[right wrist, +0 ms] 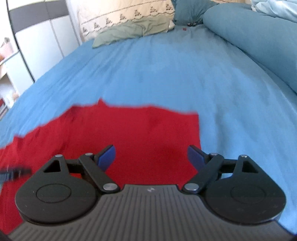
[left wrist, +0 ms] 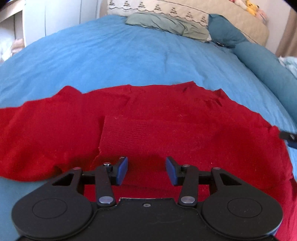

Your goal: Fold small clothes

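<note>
A red knit garment (left wrist: pixel 148 126) lies spread flat on the blue bed cover (left wrist: pixel 120 59), with a folded flap near its middle. My left gripper (left wrist: pixel 146 169) hovers over the garment's near part, open and empty. In the right wrist view the same red garment (right wrist: pixel 130 133) lies below my right gripper (right wrist: pixel 151 157), which is open wide and empty over the garment's right edge. The tip of the right gripper shows at the right edge of the left wrist view (left wrist: pixel 288 138). The left gripper's tip shows blurred at the left of the right wrist view (right wrist: pixel 13 173).
A grey-green folded cloth (left wrist: pixel 167 25) and a cream patterned pillow (left wrist: pixel 157 8) lie at the head of the bed. A teal bolster (left wrist: pixel 263 64) runs along the right side. A white wardrobe (right wrist: pixel 40 42) stands to the left.
</note>
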The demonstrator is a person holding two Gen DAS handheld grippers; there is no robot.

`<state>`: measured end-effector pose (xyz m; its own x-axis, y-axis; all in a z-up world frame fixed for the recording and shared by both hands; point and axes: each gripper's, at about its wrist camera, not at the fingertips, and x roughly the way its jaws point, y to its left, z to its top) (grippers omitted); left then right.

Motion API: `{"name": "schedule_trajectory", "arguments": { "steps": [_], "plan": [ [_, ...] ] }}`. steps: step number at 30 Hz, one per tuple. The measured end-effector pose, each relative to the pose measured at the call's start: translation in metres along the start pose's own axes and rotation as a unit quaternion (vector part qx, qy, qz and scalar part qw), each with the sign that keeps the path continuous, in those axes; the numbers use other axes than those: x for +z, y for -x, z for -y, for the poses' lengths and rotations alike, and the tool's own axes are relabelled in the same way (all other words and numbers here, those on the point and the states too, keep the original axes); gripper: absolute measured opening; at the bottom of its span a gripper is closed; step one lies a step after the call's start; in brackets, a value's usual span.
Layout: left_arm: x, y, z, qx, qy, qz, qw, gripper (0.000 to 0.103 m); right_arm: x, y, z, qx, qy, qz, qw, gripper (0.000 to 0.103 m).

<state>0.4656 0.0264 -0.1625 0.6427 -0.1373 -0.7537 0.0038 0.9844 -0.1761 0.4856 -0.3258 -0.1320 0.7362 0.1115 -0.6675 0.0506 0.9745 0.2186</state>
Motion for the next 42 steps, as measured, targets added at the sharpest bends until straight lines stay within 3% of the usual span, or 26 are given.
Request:
{"name": "schedule_trajectory", "arguments": {
  "steps": [4,8,12,16,19,21,23,30,37,40,42],
  "plan": [
    [0.002,0.0,0.003,0.008,-0.003,-0.003,1.0,0.05,0.01,-0.05,0.022,-0.036,-0.028,-0.039,0.998,0.099],
    [-0.001,0.001,0.001,0.005,-0.011,0.001,0.9999,0.05,0.013,-0.056,0.051,-0.044,-0.082,-0.029,0.995,0.098],
    [0.002,0.003,0.004,0.007,-0.018,-0.003,0.9998,0.051,0.019,-0.038,0.051,-0.032,-0.068,-0.024,0.997,0.098],
    [0.008,0.028,0.006,0.013,-0.014,0.015,0.9997,0.053,0.022,0.017,0.033,-0.002,-0.025,0.022,0.999,0.099],
    [0.011,0.065,0.005,0.027,-0.011,0.037,0.9989,0.071,0.022,0.056,0.006,0.013,-0.007,0.028,1.0,0.101],
    [0.013,0.091,0.001,0.041,0.002,0.048,0.998,0.096,0.018,0.077,-0.016,0.027,0.003,0.017,0.999,0.103],
    [0.013,0.117,-0.007,0.054,0.019,0.06,0.9965,0.103,0.012,0.092,-0.039,0.034,0.008,0.0,0.999,0.103],
    [0.008,0.159,-0.081,0.102,0.102,0.061,0.9877,0.103,-0.026,0.095,-0.122,0.049,-0.02,-0.04,0.998,0.103],
    [-0.004,0.157,-0.199,0.168,0.19,0.074,0.9646,0.102,-0.067,0.071,-0.187,0.025,-0.029,-0.062,0.997,0.103],
    [-0.013,0.148,-0.246,0.183,0.22,0.07,0.9556,0.094,-0.081,0.063,-0.21,0.025,-0.022,-0.067,0.997,0.103],
    [-0.02,0.137,-0.277,0.179,0.254,0.063,0.9483,0.074,-0.09,0.062,-0.226,0.02,-0.004,-0.066,0.998,0.103]
  ]
}}
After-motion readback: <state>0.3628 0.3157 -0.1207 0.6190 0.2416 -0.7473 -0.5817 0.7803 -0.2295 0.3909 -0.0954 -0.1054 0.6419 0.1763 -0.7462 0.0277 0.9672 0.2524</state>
